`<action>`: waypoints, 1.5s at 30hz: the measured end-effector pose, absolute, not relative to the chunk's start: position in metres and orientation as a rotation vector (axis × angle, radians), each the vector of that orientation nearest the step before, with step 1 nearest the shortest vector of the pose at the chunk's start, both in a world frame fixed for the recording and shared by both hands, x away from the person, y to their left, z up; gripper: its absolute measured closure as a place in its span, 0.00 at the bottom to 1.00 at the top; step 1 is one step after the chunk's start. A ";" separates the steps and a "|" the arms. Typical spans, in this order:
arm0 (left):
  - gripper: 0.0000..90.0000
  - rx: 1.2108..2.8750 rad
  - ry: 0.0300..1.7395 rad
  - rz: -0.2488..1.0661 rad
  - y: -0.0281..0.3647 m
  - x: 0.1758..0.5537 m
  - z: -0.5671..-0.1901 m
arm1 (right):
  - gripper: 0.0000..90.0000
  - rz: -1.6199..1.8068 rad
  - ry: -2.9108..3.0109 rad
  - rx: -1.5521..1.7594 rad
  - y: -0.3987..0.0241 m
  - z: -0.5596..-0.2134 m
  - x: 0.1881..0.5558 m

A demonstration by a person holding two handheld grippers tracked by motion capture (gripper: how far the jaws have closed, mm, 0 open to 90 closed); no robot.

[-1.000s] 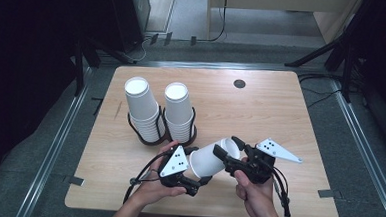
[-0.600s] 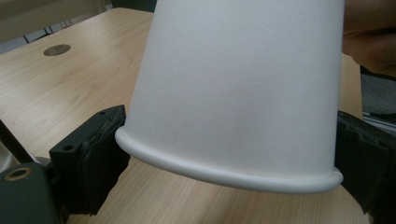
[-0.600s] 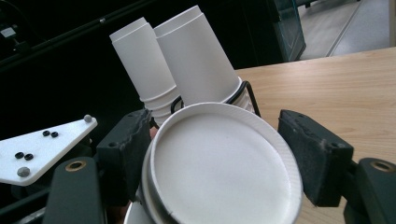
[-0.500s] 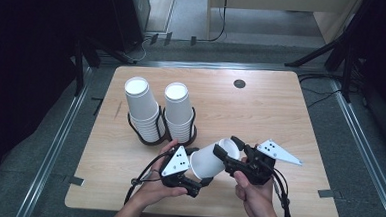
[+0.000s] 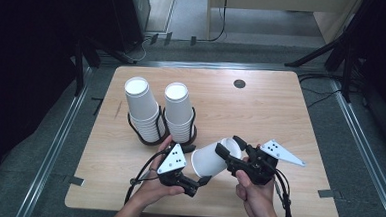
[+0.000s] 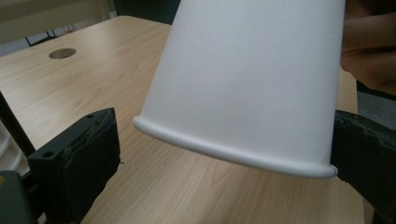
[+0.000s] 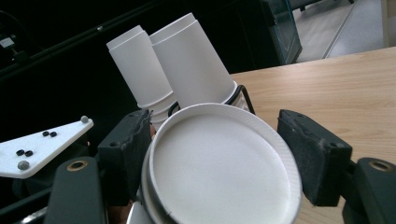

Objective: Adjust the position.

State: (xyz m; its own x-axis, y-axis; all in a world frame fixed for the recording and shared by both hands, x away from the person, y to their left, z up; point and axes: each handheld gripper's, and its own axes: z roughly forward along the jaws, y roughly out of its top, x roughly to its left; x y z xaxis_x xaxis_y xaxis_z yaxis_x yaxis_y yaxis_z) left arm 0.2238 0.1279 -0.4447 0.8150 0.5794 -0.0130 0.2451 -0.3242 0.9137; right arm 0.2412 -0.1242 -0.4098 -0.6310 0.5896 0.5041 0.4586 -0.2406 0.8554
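Left gripper view: cup (image 6: 247, 79) top cropped, seemingly.

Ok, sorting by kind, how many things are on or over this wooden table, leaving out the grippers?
Stacks of upturned white paper cups: 2
Black wire holder rings around those stacks: 2
Single white paper cup held over the table: 1
Small round dark inset in the tabletop: 1
Total: 6

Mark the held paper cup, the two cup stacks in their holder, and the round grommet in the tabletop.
paper cup (image 5: 209, 161), high view, side wall.
cup stacks (image 5: 177, 110), high view, side of the right stack.
grommet (image 5: 240, 83), high view, centre of the disc.
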 end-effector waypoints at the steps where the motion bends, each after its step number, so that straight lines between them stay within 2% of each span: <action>1: 0.00 1.909 0.623 0.384 0.128 0.224 -0.445 | 0.31 2.020 1.866 1.305 -0.124 -0.410 0.241; 29: 0.00 1.881 0.613 0.378 0.125 0.223 -0.452 | 0.32 2.172 1.753 1.523 -0.140 -0.419 0.251; 45: 0.00 1.830 0.610 0.356 0.128 0.223 -0.451 | 0.32 2.242 1.803 1.538 -0.134 -0.424 0.252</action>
State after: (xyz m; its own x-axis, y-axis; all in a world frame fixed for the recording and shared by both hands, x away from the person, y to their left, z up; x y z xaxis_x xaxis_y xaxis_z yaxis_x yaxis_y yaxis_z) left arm 0.2225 0.1281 -0.4509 0.8208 0.5686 -0.0537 0.2329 -0.2474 0.9405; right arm 0.2518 -0.1335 -0.4238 -0.5497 0.4366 0.7122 0.6021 -0.3839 0.7001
